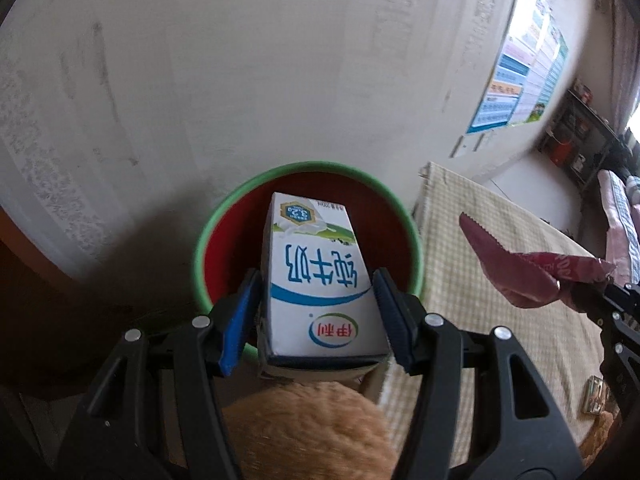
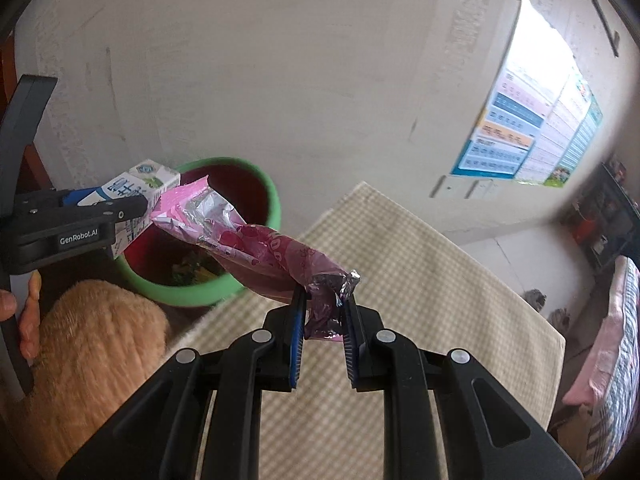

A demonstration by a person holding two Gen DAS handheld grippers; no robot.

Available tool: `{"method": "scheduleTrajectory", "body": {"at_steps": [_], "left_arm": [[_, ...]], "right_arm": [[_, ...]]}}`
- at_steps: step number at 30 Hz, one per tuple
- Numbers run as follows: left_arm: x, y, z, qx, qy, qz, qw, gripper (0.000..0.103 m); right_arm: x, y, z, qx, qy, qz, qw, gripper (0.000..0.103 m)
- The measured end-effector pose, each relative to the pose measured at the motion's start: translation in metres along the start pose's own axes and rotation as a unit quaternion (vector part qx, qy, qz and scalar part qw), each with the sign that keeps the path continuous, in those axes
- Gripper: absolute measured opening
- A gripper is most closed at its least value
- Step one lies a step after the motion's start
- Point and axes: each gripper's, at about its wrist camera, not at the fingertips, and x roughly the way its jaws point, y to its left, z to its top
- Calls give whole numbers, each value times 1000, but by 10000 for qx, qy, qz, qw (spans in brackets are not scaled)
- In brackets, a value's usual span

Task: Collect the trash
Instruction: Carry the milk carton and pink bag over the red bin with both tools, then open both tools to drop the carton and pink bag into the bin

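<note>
A: Orange fleece [image 1: 308,432] lowest in the left wrist view, likely the person's clothing. Above it, left gripper [image 1: 316,304] clamped on a milk carton [image 1: 316,276], pads on its two long sides, base end toward the camera

B: Why lengthwise?

A: My guess: the far end already hangs over the green-rimmed bin [image 1: 416,248], so letting go should drop it in. Bin stands on the floor by the wall, beside the checked desk [image 1: 480,280]

B: Right gripper [image 2: 322,316]?

A: Nearly closed, pinching the crumpled tail of a pink foil wrapper [image 2: 248,240]. Wrapper juts out toward the bin; its open end sits over the rim next to the carton

B: Contents?

A: Some green scraps [image 2: 192,272] at the bottom. Both pieces held, neither dropped yet
</note>
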Motion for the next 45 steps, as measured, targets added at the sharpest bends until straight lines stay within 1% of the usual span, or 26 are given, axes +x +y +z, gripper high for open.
{"method": "scheduleTrajectory", "body": {"at_steps": [2, 3, 4, 8, 10, 13, 18, 22, 27, 33, 36, 39, 43, 45], "left_arm": [[2, 7, 1, -76, 9, 32, 10000, 55], [3, 9, 1, -99, 14, 46, 9999, 45], [6, 12, 1, -122, 68, 54, 9999, 42], [13, 19, 3, -231, 112, 66, 9996, 41], [17, 22, 4, -276, 139, 30, 9995, 39], [20, 28, 5, -416, 204, -38, 9989, 39], [19, 31, 2, -464, 184, 13, 9988, 39], [16, 31, -2, -553, 167, 55, 9983, 39], [15, 30, -10, -639, 149, 73, 9978, 45], [19, 28, -13, -628, 225, 54, 9978, 47], [20, 30, -13, -669, 208, 41, 9975, 49], [24, 30, -16, -657, 282, 34, 9974, 50], [24, 29, -16, -655, 282, 35, 9974, 50], [24, 30, -16, -672, 289, 36, 9973, 52]], "right_arm": [[5, 5, 6, -41, 6, 51, 10000, 17], [7, 7, 9, -58, 13, 74, 10000, 17], [8, 9, 10, -70, 20, 87, 9999, 17], [16, 14, 15, -84, 82, 177, 9998, 17], [20, 15, 18, -76, 100, 210, 9997, 17], [26, 12, 20, 94, 168, 344, 9992, 17], [40, 13, 27, 215, 264, 450, 9984, 17], [54, 22, 42, 329, 309, 663, 9968, 17], [66, 40, 60, 133, 292, 777, 9965, 18], [70, 55, 71, -70, 269, 834, 9961, 17], [71, 57, 75, -103, 256, 851, 9960, 18], [74, 56, 79, -94, 270, 886, 9957, 18], [75, 60, 81, -109, 269, 920, 9953, 19], [75, 61, 81, -67, 270, 968, 9949, 19]]}}
